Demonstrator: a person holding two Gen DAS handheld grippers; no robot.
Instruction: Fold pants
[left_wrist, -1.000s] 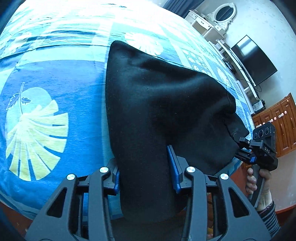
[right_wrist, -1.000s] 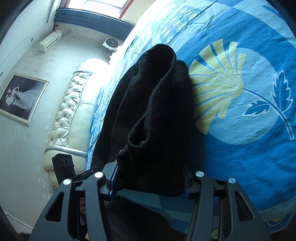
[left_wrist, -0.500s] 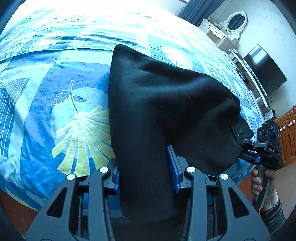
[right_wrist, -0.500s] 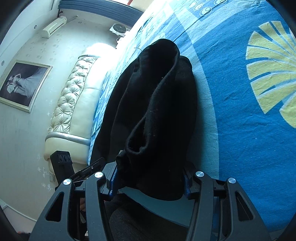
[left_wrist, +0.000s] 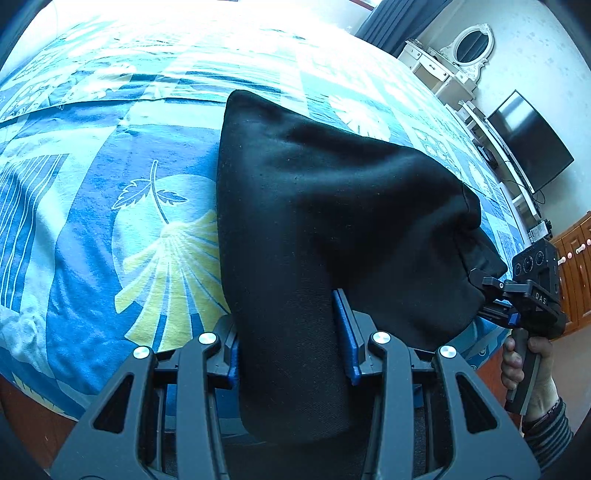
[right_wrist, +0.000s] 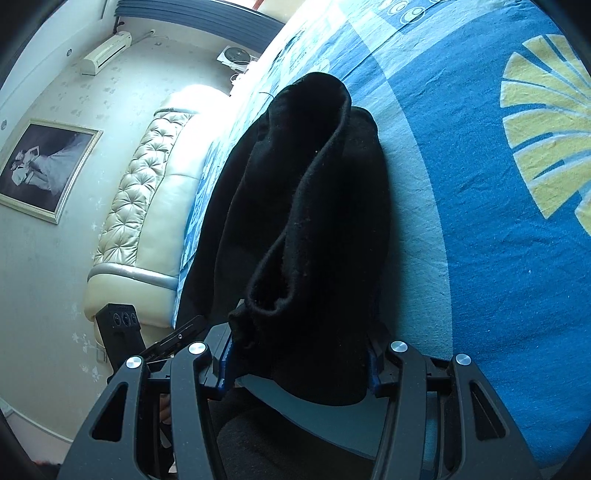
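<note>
The black pants (left_wrist: 332, 206) lie partly on a bed with a blue leaf-print sheet (left_wrist: 110, 206), their near end lifted. My left gripper (left_wrist: 291, 332) is shut on one near corner of the pants, the cloth bunched between its blue pads. My right gripper (right_wrist: 299, 354) is shut on the other near corner of the pants (right_wrist: 306, 206), where the open hem shows. The right gripper also shows in the left wrist view (left_wrist: 491, 295) at the far right, held by a hand. The left gripper's body shows in the right wrist view (right_wrist: 122, 332) at lower left.
A padded cream headboard (right_wrist: 147, 192) stands at one end of the bed. A white dresser with mirror (left_wrist: 443, 62), a TV (left_wrist: 528, 144) and wooden cabinets (left_wrist: 576, 266) line the far wall. A framed picture (right_wrist: 40, 166) hangs on the wall.
Both grippers have carried the held pants end across the bed; the leaf print has slid past in both views. Both grips stay shut.
</note>
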